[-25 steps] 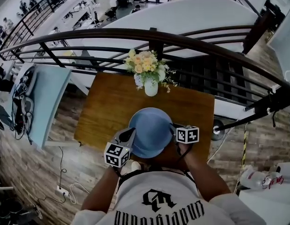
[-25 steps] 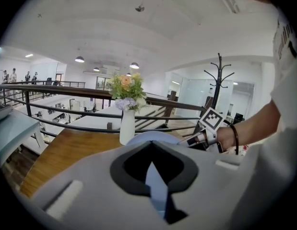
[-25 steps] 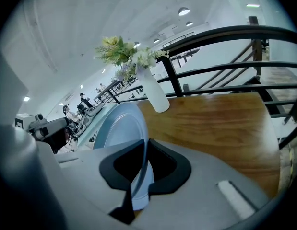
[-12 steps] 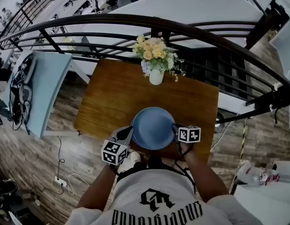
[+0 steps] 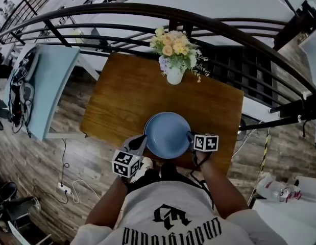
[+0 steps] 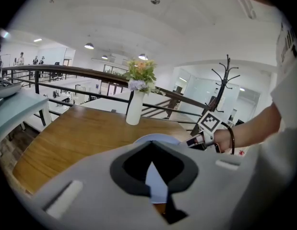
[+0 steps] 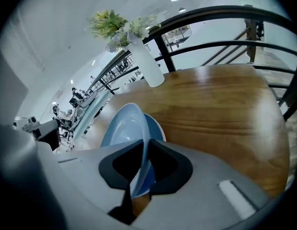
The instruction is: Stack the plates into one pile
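Brown wooden worktop (image 5: 122,101), pale blue round plate (image 5: 167,134) near its front edge over a second blue plate (image 7: 156,126), white vase (image 5: 174,76) holding yellow and peach flowers (image 5: 174,46), left tongs (image 6: 154,183) and right tongs (image 7: 138,176) each narrowed onto the upper plate's rim.

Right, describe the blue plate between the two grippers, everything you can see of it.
The blue plate is round, plain and glossy, like glazed ceramic, with a shallow well and raised rim. It lies level, face up, at the near edge of the wooden table. The left gripper and right gripper have their jaws closed on opposite sides of its rim. In the right gripper view a second blue rim shows close behind it.
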Action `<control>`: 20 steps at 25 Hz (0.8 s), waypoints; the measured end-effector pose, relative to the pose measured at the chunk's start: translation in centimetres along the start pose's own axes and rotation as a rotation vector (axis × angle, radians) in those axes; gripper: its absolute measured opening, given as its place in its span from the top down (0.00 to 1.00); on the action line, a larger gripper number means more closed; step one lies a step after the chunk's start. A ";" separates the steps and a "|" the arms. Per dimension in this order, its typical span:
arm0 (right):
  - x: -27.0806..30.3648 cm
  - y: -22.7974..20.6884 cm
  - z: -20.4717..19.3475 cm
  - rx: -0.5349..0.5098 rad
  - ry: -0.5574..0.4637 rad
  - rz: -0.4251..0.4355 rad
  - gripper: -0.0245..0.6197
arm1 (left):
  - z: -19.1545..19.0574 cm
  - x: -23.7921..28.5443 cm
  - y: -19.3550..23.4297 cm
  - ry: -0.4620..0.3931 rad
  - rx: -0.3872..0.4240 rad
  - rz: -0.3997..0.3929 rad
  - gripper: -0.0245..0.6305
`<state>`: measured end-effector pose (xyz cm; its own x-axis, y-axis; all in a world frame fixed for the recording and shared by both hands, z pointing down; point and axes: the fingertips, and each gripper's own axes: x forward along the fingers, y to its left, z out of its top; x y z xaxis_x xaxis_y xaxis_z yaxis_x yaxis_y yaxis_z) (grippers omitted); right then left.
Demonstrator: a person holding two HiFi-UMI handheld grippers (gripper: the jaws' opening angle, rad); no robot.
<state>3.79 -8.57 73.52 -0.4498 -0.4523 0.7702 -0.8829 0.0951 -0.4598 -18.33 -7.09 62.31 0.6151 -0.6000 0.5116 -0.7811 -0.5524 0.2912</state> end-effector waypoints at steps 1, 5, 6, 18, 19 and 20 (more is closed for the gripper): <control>0.2 -0.1 0.0 0.004 0.002 -0.002 0.91 | -0.1 0.0 0.1 0.002 -0.004 0.004 0.89; 0.8 -0.6 -0.2 0.017 0.026 -0.005 0.90 | -0.4 0.0 0.1 0.007 -0.018 0.014 0.89; 0.9 -0.6 -0.3 0.009 0.030 -0.010 0.90 | -0.5 0.0 0.1 0.007 -0.020 0.016 0.89; 1.6 -1.4 0.8 -0.084 0.021 -0.078 0.72 | -0.5 1.1 -0.2 0.010 -0.033 0.018 0.89; 1.6 -1.4 0.8 -0.084 0.021 -0.077 0.72 | -0.5 1.1 -0.3 0.011 -0.032 0.016 0.89; 1.6 -1.3 0.9 -0.085 0.020 -0.076 0.72 | -0.5 1.2 -0.4 0.011 -0.030 0.015 0.89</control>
<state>4.36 -10.20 75.00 -0.3828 -0.4437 0.8103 -0.9225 0.1361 -0.3612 -17.38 -7.32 63.21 0.6020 -0.6018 0.5248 -0.7933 -0.5256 0.3073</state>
